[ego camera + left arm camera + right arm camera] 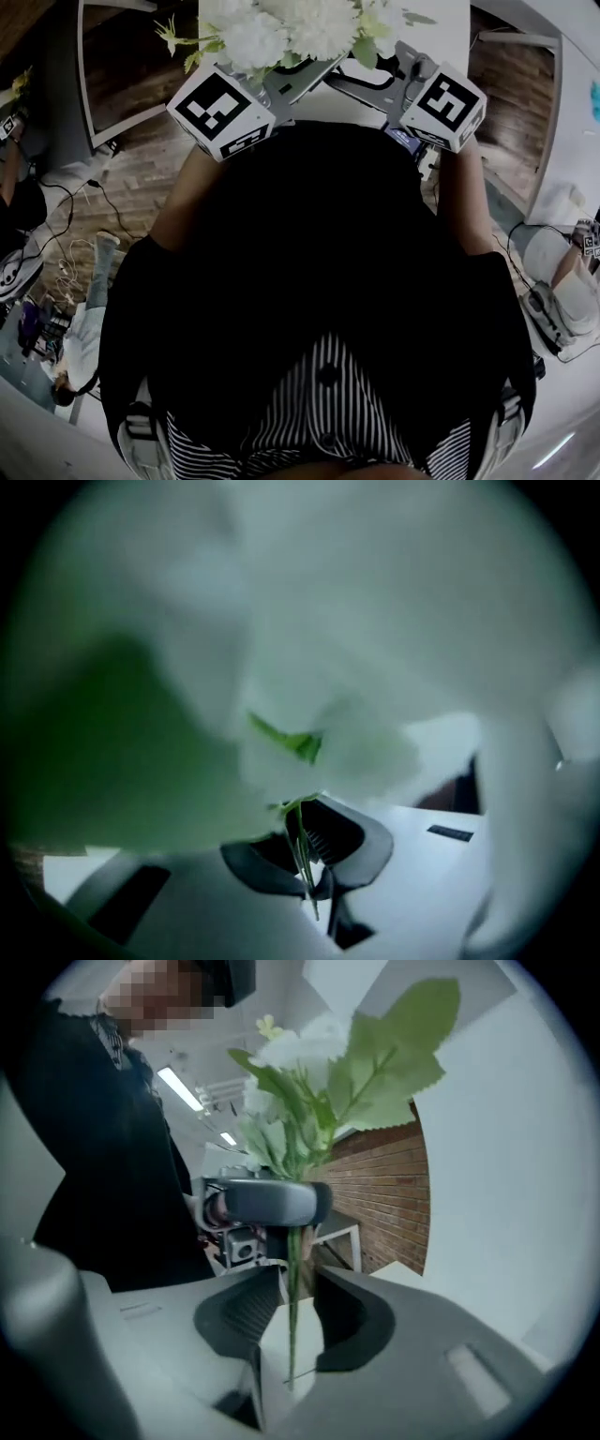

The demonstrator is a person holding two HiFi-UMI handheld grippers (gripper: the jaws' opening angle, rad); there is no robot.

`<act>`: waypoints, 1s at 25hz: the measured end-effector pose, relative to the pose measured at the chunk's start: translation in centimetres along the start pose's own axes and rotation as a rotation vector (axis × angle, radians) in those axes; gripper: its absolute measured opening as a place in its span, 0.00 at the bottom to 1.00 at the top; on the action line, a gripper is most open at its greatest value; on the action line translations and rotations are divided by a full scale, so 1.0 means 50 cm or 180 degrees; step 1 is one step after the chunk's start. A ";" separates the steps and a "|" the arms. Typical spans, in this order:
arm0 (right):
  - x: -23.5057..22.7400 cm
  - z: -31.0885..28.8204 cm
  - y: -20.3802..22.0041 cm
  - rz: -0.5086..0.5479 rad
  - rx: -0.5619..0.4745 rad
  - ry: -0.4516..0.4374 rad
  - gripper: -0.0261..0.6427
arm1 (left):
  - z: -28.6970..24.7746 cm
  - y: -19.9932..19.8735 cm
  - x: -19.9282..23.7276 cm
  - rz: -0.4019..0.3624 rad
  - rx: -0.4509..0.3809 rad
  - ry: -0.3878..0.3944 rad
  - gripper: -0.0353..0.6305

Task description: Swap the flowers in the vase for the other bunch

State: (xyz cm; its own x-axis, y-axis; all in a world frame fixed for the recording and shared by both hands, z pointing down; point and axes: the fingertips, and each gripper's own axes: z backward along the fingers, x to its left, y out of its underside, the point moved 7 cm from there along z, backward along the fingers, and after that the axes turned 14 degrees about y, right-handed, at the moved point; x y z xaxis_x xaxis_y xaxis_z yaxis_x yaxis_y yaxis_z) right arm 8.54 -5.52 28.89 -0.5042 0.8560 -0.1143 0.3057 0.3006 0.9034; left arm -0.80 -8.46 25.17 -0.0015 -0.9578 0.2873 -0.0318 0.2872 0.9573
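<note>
Clamps the white flower bunch (281,28) by its stems (302,850) in the clenched left gripper (317,883); holds the right gripper (295,1316) released, jaws apart around one stem.

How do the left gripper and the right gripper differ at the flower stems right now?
The left gripper is pinched shut on the flower stems; the right gripper has its jaws apart, a stem standing loose between them. The left gripper sits nearer the white blooms, the right gripper nearer the cut ends. Both are at the same bunch.
</note>
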 end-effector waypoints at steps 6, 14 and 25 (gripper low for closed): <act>-0.009 -0.008 -0.007 -0.0093 -0.0142 0.0068 0.06 | -0.005 -0.008 -0.004 -0.0161 0.0074 0.0000 0.06; -0.138 0.069 0.046 -0.0484 -0.0555 0.0550 0.06 | 0.016 0.011 0.027 0.0037 0.0041 -0.0260 0.21; -0.288 0.064 0.302 -0.0840 -0.0568 0.1480 0.06 | 0.049 0.048 0.018 0.0289 0.0103 -0.0514 0.21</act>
State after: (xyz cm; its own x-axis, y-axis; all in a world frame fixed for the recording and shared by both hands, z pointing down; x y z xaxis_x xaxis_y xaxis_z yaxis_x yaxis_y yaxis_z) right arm 23.01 -11.96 42.86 -0.8603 0.4738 -0.1881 0.0000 0.3690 0.9294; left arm -3.33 -8.66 27.67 -0.1661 -0.9175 0.3613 -0.0565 0.3747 0.9254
